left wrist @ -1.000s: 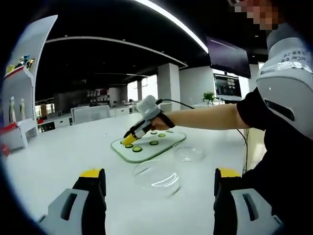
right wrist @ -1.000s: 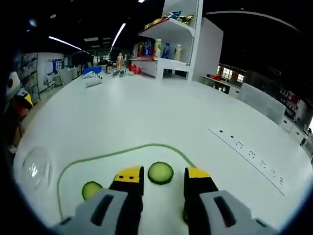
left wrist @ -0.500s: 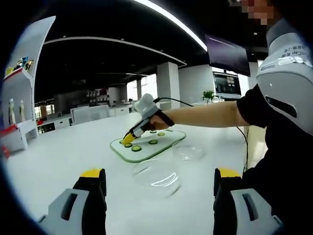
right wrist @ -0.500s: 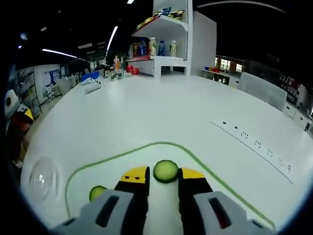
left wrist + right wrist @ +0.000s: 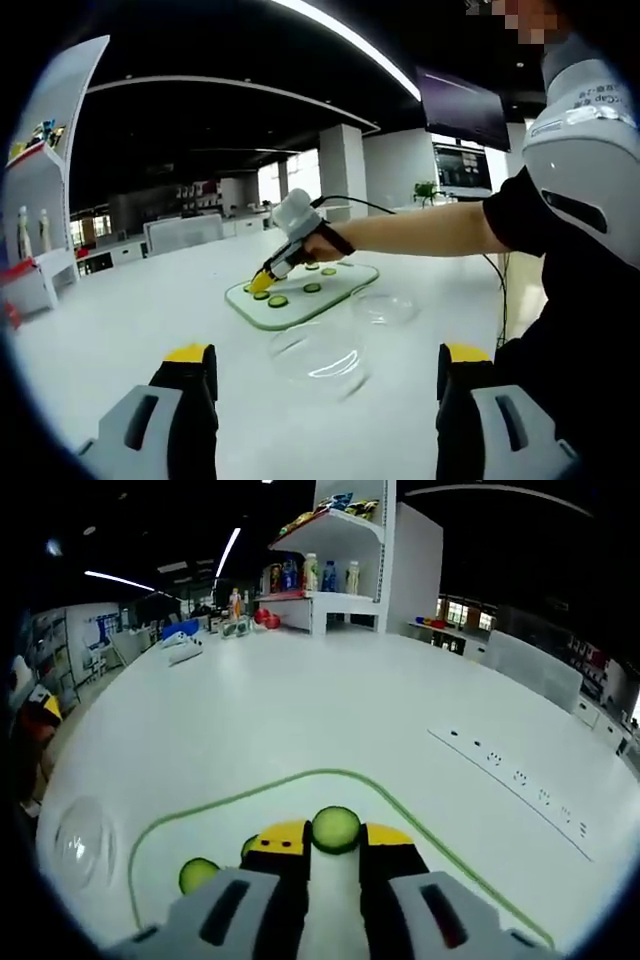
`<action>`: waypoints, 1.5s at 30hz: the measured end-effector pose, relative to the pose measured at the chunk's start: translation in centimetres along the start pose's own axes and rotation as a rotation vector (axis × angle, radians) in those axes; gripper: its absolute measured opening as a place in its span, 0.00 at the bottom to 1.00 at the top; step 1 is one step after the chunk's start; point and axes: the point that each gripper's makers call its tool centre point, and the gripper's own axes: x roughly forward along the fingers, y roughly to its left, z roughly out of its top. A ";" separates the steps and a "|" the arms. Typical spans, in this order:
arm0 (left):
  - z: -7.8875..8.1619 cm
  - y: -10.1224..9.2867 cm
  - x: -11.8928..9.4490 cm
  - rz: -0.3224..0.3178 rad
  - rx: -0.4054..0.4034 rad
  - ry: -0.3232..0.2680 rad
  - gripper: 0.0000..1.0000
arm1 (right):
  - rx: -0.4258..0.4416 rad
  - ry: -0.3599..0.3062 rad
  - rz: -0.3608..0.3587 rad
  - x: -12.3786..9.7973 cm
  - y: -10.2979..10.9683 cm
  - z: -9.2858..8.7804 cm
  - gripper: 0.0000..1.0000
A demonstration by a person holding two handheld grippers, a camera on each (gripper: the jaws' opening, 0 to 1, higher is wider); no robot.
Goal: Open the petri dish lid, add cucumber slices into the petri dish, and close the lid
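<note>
In the right gripper view my right gripper is shut on a cucumber slice, held upright between the yellow tips over the green-edged cutting board. A second slice lies on the board to the left. In the left gripper view, my left gripper stands wide open with nothing between its jaws. Just beyond them a clear petri dish part rests on the white table. A second clear dish part lies further right. The right gripper touches down on the cutting board among several slices.
A person's arm reaches across from the right to the board. One clear dish part sits left of the board. A socket strip is set into the white table, and shelves with bottles stand at the far end.
My right gripper's jaws have closed from either side onto the cucumber slice. The left gripper has stayed open and still.
</note>
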 end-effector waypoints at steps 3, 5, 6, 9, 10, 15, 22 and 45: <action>0.0 0.1 -0.1 0.003 0.000 0.000 0.90 | -0.015 0.004 -0.010 0.0 0.1 0.1 0.16; 0.1 0.0 -0.2 0.000 -0.005 -0.004 0.90 | -0.016 0.004 -0.013 0.0 -0.1 0.1 0.16; 0.1 0.0 -0.2 0.000 -0.006 -0.005 0.90 | -0.010 0.004 -0.014 -0.1 -0.1 0.0 0.16; 0.0 0.0 -0.2 0.001 -0.004 -0.003 0.90 | 0.013 0.000 -0.010 0.1 -0.5 0.1 0.16; 0.0 0.0 -0.2 0.001 -0.003 -0.002 0.90 | 0.016 -0.001 -0.011 0.1 -0.6 0.1 0.16; 0.0 0.0 -0.2 0.000 -0.005 -0.002 0.90 | 0.047 -0.023 -0.012 -0.2 -0.4 0.2 0.16; -0.2 0.0 -0.1 -0.001 -0.005 0.004 0.90 | 0.050 -0.040 -0.014 -1.1 -0.6 0.6 0.16; 1.1 -1.7 1.4 -0.043 0.023 0.004 0.90 | 0.038 -0.128 -0.031 -11.3 -1.0 0.4 0.16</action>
